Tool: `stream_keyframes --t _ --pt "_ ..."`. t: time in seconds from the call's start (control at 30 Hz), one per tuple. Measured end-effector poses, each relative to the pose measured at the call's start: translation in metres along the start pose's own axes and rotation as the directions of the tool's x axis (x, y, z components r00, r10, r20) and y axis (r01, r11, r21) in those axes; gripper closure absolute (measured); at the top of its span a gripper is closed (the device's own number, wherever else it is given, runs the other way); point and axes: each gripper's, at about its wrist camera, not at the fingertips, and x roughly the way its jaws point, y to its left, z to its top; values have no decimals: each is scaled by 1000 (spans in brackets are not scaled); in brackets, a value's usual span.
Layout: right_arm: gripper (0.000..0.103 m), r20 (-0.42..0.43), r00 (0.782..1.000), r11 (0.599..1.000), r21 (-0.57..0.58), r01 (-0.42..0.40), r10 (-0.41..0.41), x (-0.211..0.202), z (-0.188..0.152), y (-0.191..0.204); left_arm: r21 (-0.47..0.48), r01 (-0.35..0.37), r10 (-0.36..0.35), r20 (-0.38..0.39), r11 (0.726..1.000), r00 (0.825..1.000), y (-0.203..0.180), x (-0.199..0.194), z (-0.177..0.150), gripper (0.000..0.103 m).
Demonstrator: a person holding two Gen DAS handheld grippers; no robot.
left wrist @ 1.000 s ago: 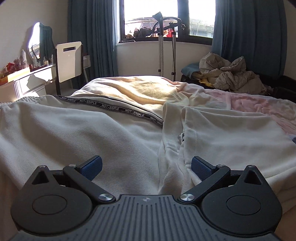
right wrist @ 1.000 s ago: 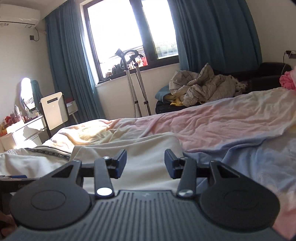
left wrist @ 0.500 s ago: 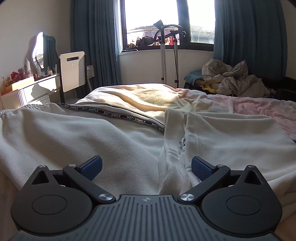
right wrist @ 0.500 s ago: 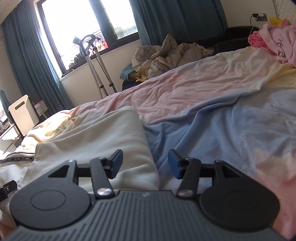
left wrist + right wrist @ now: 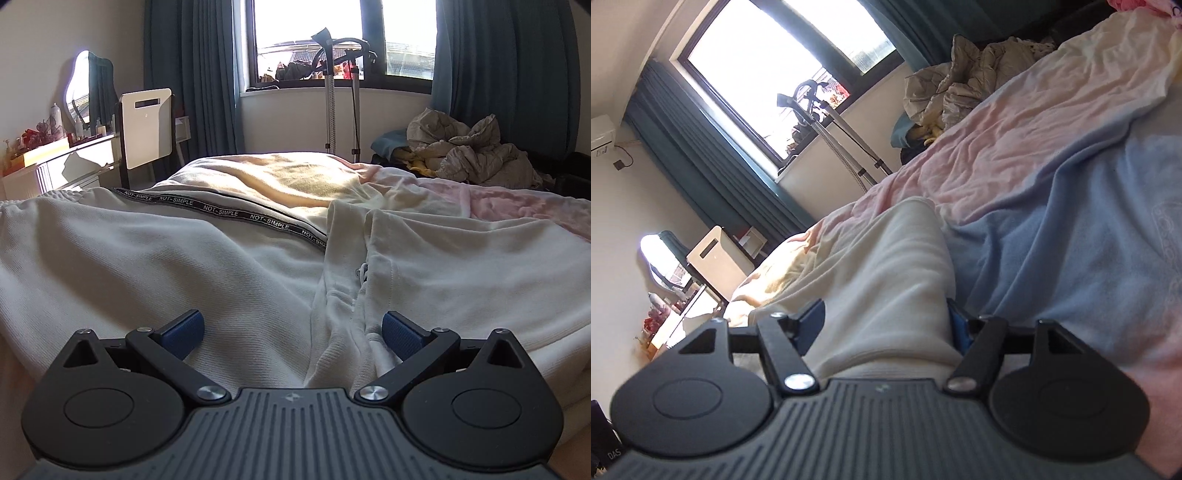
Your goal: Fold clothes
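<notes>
the left gripper [image 5: 291,330] is sitting with jaws spread wide, nothing between the pads but the cream sweatpants [image 5: 221,266] lying flat beneath and ahead on the bed [image 5: 517,199]. the right gripper [image 5: 886,321] is straddling a folded cream edge, jaws apart; whether they are pinching it, i cannot tell.

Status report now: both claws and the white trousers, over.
Left claw open, low over white trousers, gripping nothing. Right claw tilted, open around trouser leg end, not closed. Nothing in the way.
</notes>
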Motion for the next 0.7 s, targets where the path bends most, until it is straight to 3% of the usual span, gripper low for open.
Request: stream_keyframes --t 0.1,0.13,0.23,0.33,0.5,0.53,0.57,0.7 --pt "33 72 992 993 53 -109 105 -10 7 4 -7 5 -5 -1 1000 1000 0 0 0 0" --pt "33 74 992 991 81 -106 100 -9 9 2 -9 7 -7 -1 1000 1000 0 1 0 0" --pt "33 1 1000 991 134 9 -9 2 5 -10 -4 6 -6 -2 1000 1000 -1 2 -1 0" --pt "35 -98 991 979 171 111 -95 17 -7 -26 -5 4 -4 -2 1000 1000 -1 1 -1 0" --pt "38 -13 1000 990 137 -20 22 9 -1 -4 4 -5 5 14 1000 1000 -1 -1 0 0" --pt "44 -6 1000 991 131 -21 21 8 1 -2 8 -5 5 20 1000 1000 -2 -2 0 0" --pt "66 -16 1000 989 148 11 -9 10 1 -6 7 3 -3 30 1000 1000 -2 -5 0 0" --pt "82 -27 995 978 185 99 -96 9 5 -11 2 13 -13 101 1000 995 -3 -29 5 0"
